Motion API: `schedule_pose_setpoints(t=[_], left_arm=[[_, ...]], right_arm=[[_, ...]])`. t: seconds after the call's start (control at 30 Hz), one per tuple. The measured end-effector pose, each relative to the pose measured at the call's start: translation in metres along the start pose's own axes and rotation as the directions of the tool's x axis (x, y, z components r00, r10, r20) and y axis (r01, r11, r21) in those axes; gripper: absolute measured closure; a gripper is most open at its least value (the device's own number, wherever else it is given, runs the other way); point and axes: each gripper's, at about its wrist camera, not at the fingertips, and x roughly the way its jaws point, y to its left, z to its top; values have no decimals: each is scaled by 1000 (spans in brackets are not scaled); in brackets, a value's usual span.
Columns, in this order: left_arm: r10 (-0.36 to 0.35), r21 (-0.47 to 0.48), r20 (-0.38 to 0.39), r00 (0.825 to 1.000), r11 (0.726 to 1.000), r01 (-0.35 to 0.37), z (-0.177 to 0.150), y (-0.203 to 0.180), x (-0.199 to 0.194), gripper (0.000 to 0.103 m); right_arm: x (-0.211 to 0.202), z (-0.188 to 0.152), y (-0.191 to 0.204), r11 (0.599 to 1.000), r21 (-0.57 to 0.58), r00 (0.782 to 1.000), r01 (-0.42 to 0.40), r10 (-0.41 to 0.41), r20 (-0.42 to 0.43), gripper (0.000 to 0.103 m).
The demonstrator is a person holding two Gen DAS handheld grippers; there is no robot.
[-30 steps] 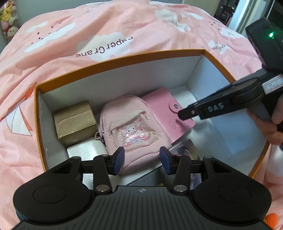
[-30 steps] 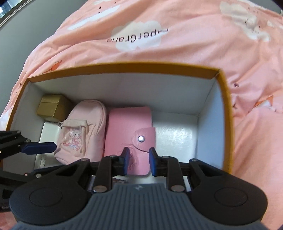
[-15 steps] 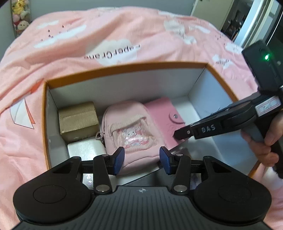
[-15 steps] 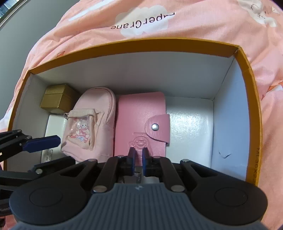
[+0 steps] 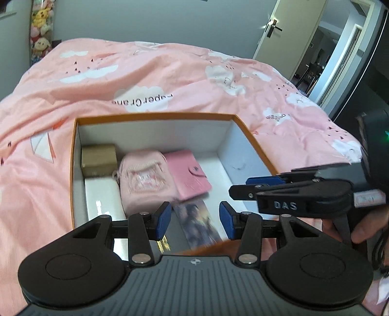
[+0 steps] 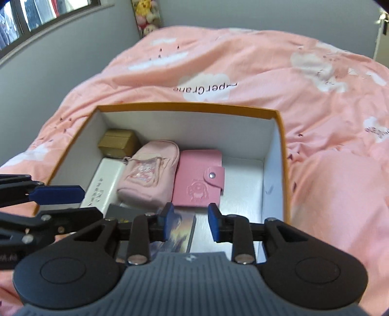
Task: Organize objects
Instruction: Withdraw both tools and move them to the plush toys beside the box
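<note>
Grippers both spread and empty: we hold left gripper [image 5: 194, 217] and right gripper [image 6: 188, 222] above the orange box [image 6: 187, 106] containing pink wallet [image 6: 197, 179]

Around the box we see a bedroom in pink and grey.

We find a pink duvet [image 5: 170, 73] printed with white clouds and the words "Paper Crane" filling the middle of both views. In the upper left of the left wrist frame, stuffed toys [image 5: 40, 29] are stacked against a grey wall [image 5: 145, 19]; we see them again at top centre of the right wrist frame. At upper right of the left wrist frame a white door [image 5: 289, 36] with a lever handle stands ajar. A window [image 6: 36, 14] crosses the upper left of the right wrist frame.
</note>
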Motion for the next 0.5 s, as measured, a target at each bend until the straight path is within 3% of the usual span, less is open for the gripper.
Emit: schedule_pose_setpoints(t=[0.27,0.5], left_arm=[[-51,-95,-78,996,995,43,-33,2,-17,49],[-119,-202,-151,981,976,87,-61,6,-20,49]], right_arm=[[-47,-54,11,999,23,997,45,-47,66,69],[-66,-91,18,998,50,999,48,-48,-2,69]])
